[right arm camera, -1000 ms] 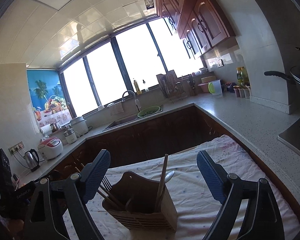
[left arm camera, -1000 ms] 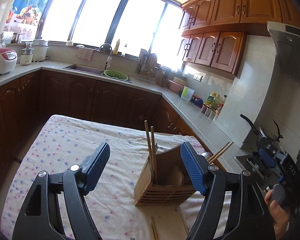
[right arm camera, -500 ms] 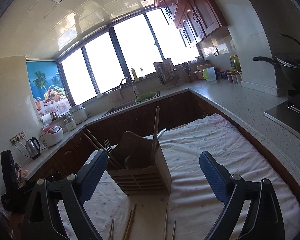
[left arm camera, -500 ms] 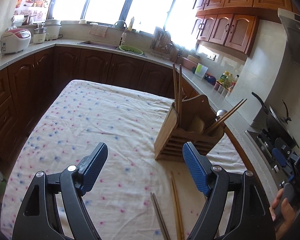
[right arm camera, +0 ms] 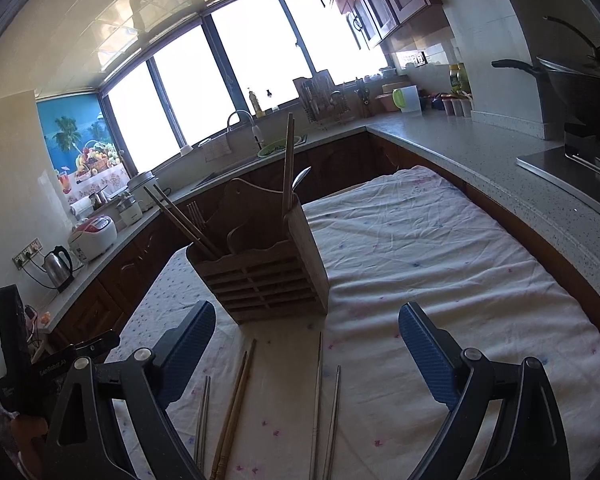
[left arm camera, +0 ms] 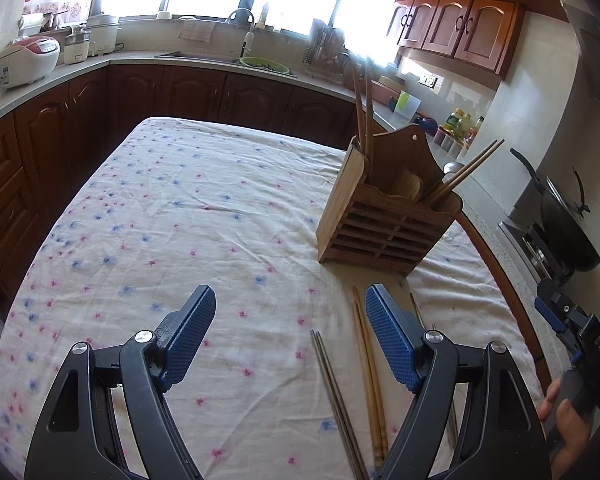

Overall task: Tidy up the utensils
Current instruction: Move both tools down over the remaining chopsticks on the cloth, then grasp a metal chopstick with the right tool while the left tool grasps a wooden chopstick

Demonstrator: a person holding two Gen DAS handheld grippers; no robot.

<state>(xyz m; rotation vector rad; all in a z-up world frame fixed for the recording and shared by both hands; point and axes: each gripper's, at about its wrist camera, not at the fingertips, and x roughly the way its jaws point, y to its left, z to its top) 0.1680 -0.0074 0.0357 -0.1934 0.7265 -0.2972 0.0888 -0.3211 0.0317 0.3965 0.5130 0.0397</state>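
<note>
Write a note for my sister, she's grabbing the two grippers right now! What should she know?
Left gripper: open, nothing between its fingers, over the flowered cloth.
Right gripper: open and empty too, pointing at the wooden holder.
The holder stands upright on the cloth. It already has wooden chopsticks, a spoon and a fork in it.
Still lying loose in front of the holder: one wooden chopstick pair, one metal pair beside it on its left in the right wrist view, and two more metal sticks on its right.
Left to do: pick up the loose sticks and put them in the holder.
</note>
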